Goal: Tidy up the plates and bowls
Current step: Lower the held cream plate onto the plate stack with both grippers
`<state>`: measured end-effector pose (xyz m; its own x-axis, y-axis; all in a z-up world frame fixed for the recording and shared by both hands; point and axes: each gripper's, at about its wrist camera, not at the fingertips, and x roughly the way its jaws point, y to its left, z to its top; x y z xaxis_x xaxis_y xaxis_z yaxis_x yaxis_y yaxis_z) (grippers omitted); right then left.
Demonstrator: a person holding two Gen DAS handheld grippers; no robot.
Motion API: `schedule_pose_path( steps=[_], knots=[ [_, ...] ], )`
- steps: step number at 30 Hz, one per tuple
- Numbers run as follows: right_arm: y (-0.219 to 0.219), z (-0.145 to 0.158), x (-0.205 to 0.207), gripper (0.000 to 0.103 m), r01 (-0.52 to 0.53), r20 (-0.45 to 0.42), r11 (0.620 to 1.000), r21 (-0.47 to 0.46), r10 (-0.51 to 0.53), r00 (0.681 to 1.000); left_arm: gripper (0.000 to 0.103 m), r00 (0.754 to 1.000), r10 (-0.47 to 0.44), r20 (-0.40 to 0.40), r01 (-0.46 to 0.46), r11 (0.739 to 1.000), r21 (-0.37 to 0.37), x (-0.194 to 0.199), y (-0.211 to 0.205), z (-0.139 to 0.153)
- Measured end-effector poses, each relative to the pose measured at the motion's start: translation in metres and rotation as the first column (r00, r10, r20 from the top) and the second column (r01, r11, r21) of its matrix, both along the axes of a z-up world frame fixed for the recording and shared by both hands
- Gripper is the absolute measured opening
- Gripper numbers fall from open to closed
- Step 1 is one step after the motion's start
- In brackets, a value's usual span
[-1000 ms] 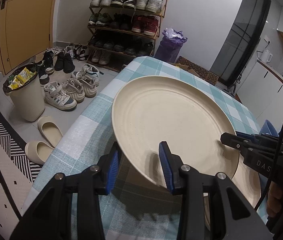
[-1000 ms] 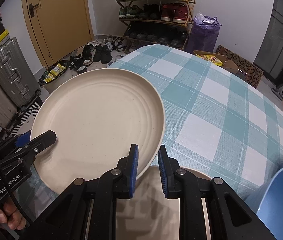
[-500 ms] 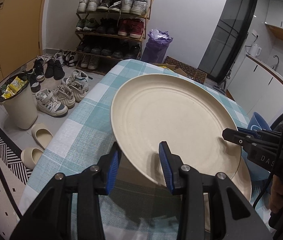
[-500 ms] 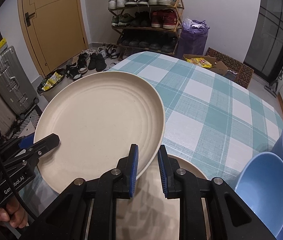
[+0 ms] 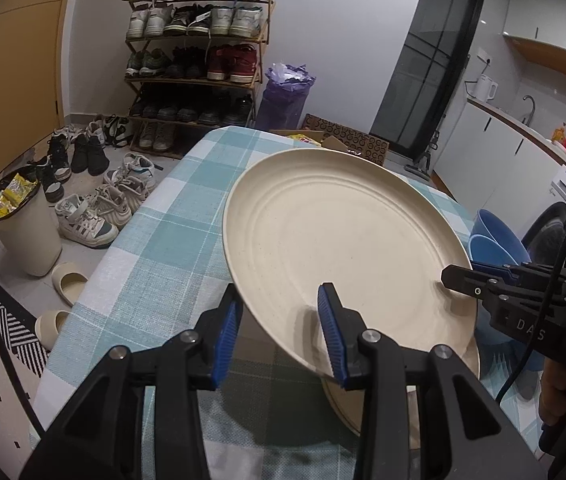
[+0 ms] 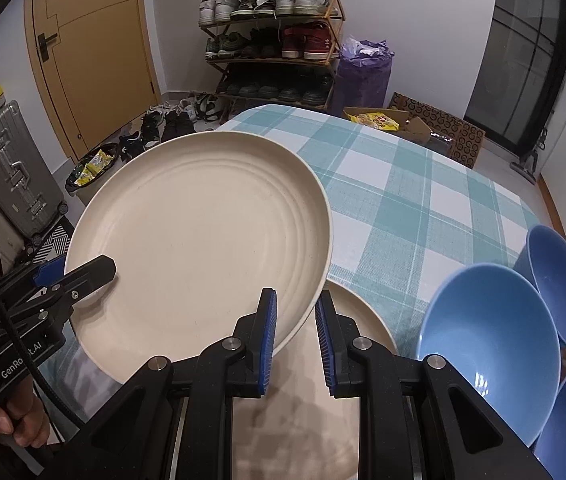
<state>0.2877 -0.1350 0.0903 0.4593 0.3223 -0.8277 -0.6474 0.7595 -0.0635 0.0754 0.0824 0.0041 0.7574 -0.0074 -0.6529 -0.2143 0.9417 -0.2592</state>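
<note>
Grippers are seen nearest in both views, each clamped on the rim of one cream plate (image 5: 347, 256). In the left wrist view the left gripper (image 5: 279, 332) is closed on the plate's near edge at a slant, one blue pad under the rim and one above it. In the right wrist view the right gripper (image 6: 295, 336) is pinched almost fully together on the opposite edge, the rim being caught between its pads. The plate is thus held by both sides, tilted and clear of the table (image 6: 423, 200).

Just below it, a second cream plate (image 6: 363, 312) is seen lying flat on the checked tablecloth, partly covered by the lifted one. Beside that, at the table's right edge, three blue bowls (image 6: 491, 344) are gathered close together, leaning rather than nested; whether they touch cannot be told.

Beyond, the far half of the table is bare cloth. Past it, a shoe rack (image 5: 199, 56), loose shoes on the floor, a waste bin (image 5: 23, 224) and a cardboard box (image 6: 435, 128) are visible.

As a judgement, the task appears to be at an early or middle stage: one plate is in transit, probably to be stacked with the other, and the bowls are not yet nested. Setting down, stacking and tidying the bowls seem to be left.
</note>
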Motion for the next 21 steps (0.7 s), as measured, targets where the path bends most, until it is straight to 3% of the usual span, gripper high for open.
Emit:
schedule_pose_path(
  steps=[21],
  knots=[
    [-0.047, -0.012, -0.018, 0.020, 0.101, -0.043, 0.995, -0.011, -0.102, 0.994, 0.037, 0.993, -0.102, -0.057, 0.104, 0.994, 0.022, 0.009, -0.030, -0.010]
  ],
)
